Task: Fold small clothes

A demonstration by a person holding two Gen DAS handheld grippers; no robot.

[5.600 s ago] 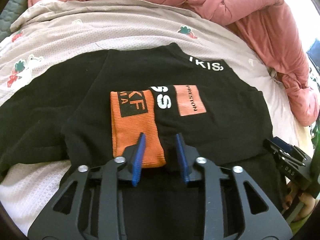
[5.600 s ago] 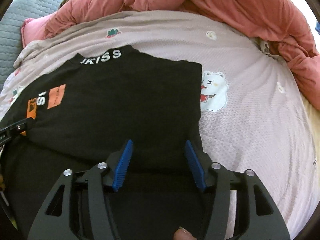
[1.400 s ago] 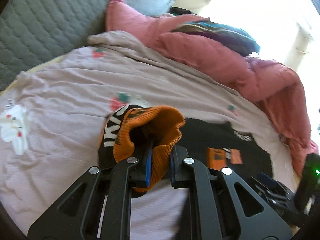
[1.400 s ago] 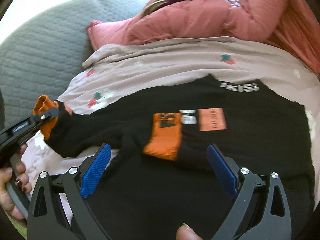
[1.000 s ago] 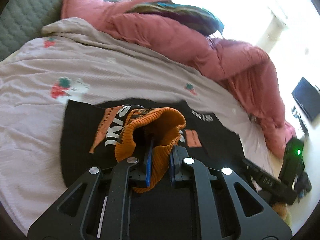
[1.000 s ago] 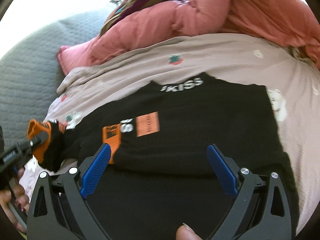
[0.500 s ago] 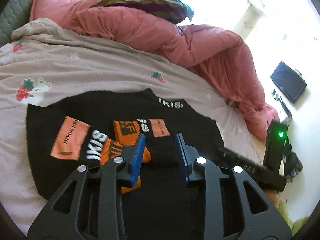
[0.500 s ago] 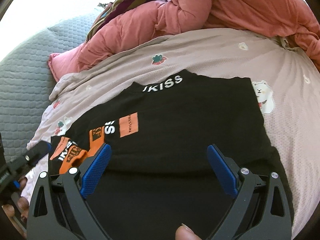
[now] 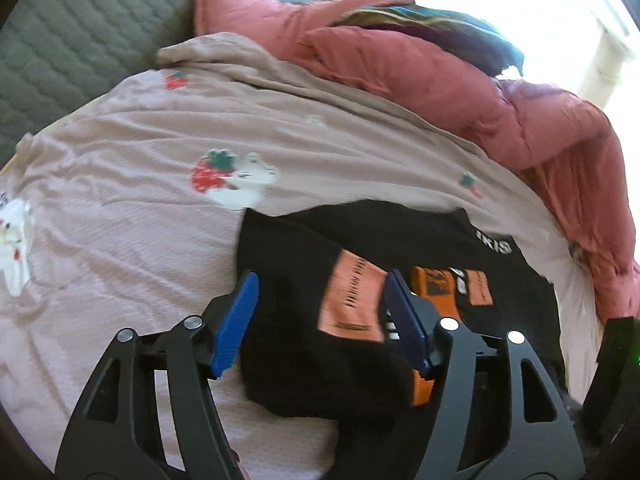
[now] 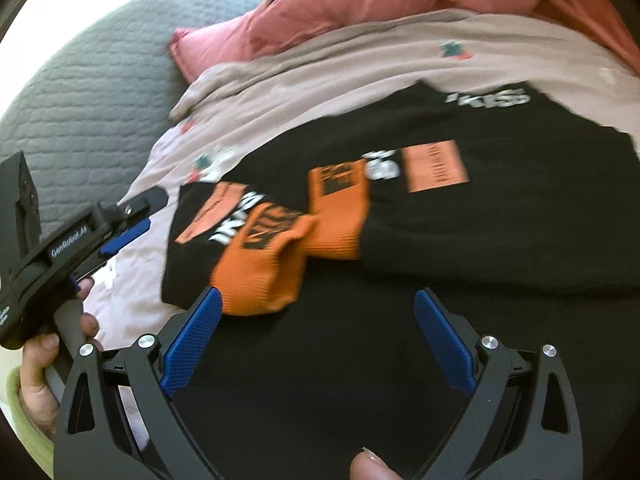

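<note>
- Sweatshirt [image 9: 400, 240], black w/ orange cuffs, lies spread on the bed's pink sheet [image 9: 140, 208], body partly folded; red duvet [image 9: 460, 80] bunched behind it.
- Left wrist view: left tongs [image 9: 320, 316] are spread apart w/ nothing between the pads. Left sleeve [image 9: 304, 320] lies folded in across the body, directly ahead & under the tongs; the orange patch sits between the pads, nearer the right-hand pad. Sleeve's orange cuff [image 9: 422, 390] peeks out below that pad. Second sleeve's cuff [image 9: 434, 290] & print lie just beyond, toward the collar lettering.
- Right wrist view: right tongs [image 10: 316, 344] also spread wide, holding nothing, over the dark lower part of the sweatshirt [image 10: 500, 220]. Left sleeve [image 10: 224, 232] lies ahead-left, long axis running from far left down toward the tongs, w/ its cuff [image 10: 264, 276] end just beside the left-hand pad. Other cuff [image 10: 340, 212] touches it, pointing away toward the chest. Left tongs [image 10: 132, 220] seen at frame left, over the sheet [image 10: 132, 292] by the sleeve's outer edge.
- Judgement: both sleeves look folded in; next prob. the hem-to-collar fold. Hem itself isn't in view, likely below both tongs, so both would need to drop back & pinch the near edge. Right tongs sit closer to mid-body; left tongs closer to the sleeve side.
</note>
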